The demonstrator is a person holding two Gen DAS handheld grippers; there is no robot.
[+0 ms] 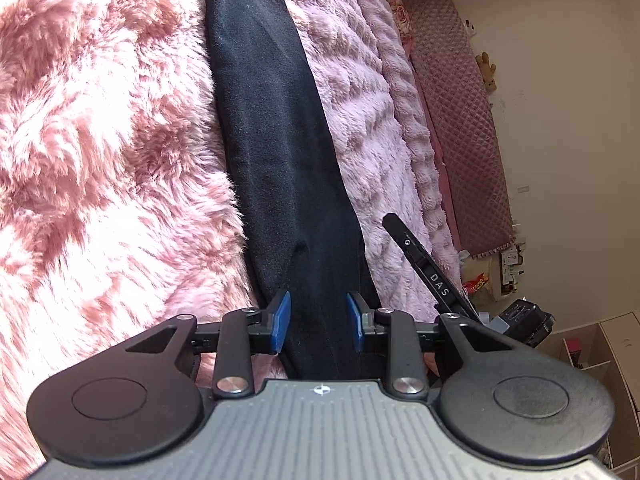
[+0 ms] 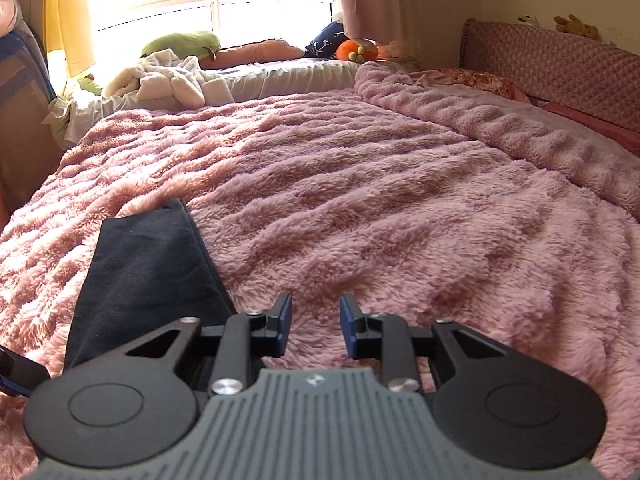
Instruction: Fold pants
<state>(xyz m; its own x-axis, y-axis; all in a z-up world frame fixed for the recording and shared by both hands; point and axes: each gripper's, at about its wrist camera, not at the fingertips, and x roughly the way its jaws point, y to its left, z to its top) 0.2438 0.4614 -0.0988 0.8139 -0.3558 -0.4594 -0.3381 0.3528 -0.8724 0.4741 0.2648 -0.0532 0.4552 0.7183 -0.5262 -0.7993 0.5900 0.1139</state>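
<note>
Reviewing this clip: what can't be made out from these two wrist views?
- Left wrist view: the near end of the black pants runs under the left gripper; its body hides whether the blue pads pinch the cloth.
- Right wrist view: the right gripper body covers the pants' near edge.
- Either view: the fold's full shape is cut off.

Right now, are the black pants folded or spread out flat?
Folded lengthwise: the black pants lie as one long narrow strip on the pink blanket, with layered edges at the far end. No crosswise fold shows yet.
</note>
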